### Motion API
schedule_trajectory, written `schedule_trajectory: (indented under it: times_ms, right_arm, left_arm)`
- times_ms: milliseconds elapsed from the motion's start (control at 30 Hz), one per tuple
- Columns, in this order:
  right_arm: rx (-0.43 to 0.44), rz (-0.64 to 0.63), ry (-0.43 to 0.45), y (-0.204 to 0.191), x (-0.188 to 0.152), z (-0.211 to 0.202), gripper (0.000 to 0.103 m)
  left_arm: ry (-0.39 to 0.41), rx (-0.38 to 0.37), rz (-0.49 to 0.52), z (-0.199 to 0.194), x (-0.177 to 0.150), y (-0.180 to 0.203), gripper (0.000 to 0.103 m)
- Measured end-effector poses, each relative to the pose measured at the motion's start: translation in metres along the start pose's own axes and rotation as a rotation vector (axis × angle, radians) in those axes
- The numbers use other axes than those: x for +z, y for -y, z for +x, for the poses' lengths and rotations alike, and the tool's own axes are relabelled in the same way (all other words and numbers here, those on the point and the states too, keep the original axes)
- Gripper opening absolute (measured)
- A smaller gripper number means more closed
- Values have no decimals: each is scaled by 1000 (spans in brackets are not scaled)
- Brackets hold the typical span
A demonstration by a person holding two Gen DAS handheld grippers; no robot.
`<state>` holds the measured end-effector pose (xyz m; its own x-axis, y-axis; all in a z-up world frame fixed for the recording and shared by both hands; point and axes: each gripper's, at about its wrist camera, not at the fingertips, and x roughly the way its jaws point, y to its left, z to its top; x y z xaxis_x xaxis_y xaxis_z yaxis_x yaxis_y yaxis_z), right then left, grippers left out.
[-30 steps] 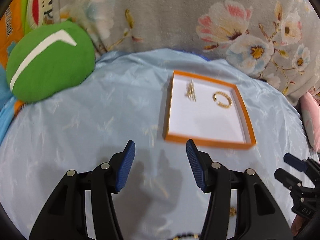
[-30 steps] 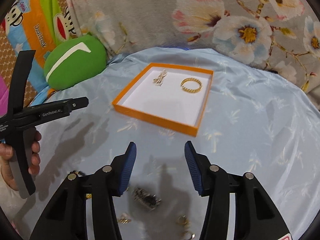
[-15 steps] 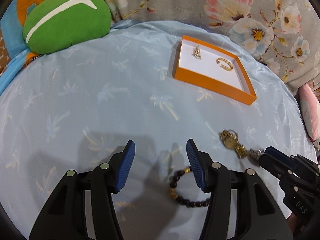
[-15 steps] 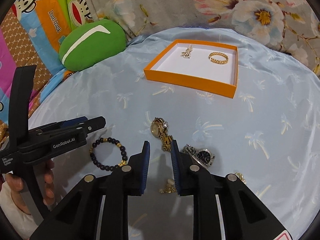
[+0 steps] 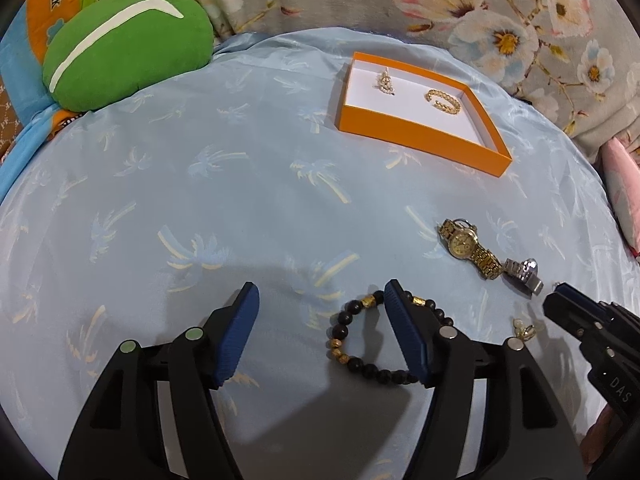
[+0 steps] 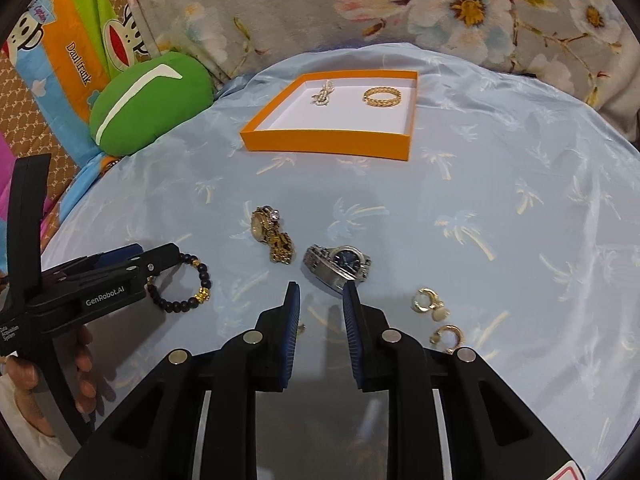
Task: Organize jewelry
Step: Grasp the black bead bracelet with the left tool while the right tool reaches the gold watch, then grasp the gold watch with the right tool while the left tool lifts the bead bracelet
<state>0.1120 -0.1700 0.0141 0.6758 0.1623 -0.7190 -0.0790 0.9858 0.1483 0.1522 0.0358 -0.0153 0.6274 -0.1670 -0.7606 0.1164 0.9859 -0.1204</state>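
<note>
An orange tray (image 5: 416, 138) (image 6: 328, 145) on the blue cloth holds a gold bracelet (image 5: 442, 100) (image 6: 381, 97) and a pearl brooch (image 5: 385, 81) (image 6: 323, 94). Loose on the cloth lie a gold watch (image 5: 468, 248) (image 6: 272, 234), a silver watch (image 5: 522, 274) (image 6: 338, 266), a black bead bracelet (image 5: 370, 338) (image 6: 180, 286) and gold earrings (image 6: 434, 316). My left gripper (image 5: 320, 300) is open, its right finger over the bead bracelet. My right gripper (image 6: 319, 292) is open a little, empty, just short of the silver watch.
A green cushion (image 5: 124, 44) (image 6: 150, 100) lies at the far left. A floral blanket (image 5: 480, 8) lines the back. The cloth-covered surface curves down at left and right. A pink item (image 5: 624, 196) sits at the right edge.
Both grippers have drawn back from the tray and dropped toward the loose jewelry. My right gripper narrowed, then opened a little. My left finger has come over the bead bracelet.
</note>
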Motion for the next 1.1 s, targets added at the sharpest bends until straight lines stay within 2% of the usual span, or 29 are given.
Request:
schedule_trajectory:
  times_ms: [133, 333, 400, 500, 567, 600, 867, 1100]
  right_arm:
    - [-6, 38, -3, 13, -9, -6, 23]
    - [5, 62, -16, 19, -15, -4, 23]
    - [11, 52, -14, 16, -14, -3, 24]
    - [23, 37, -8, 10, -9, -1, 29]
    - [32, 26, -3, 6, -5, 0, 30]
    - [38, 16, 0, 2, -2, 2, 30]
    - [86, -38, 0, -24, 22, 23, 30]
    - [64, -79, -43, -34, 34, 49, 30]
  left_arm:
    - [-1, 7, 22, -2, -5, 5, 64]
    - [-8, 60, 95, 2, -7, 18, 64]
    - [-1, 58, 105, 2, -7, 21, 55]
    - [9, 52, 120, 1, -7, 24, 31]
    - [10, 42, 120, 0, -6, 24, 11]
    - [11, 28, 116, 0, -6, 23, 9]
    - [66, -11, 68, -10, -6, 16, 7]
    - [97, -39, 7, -15, -3, 5, 7]
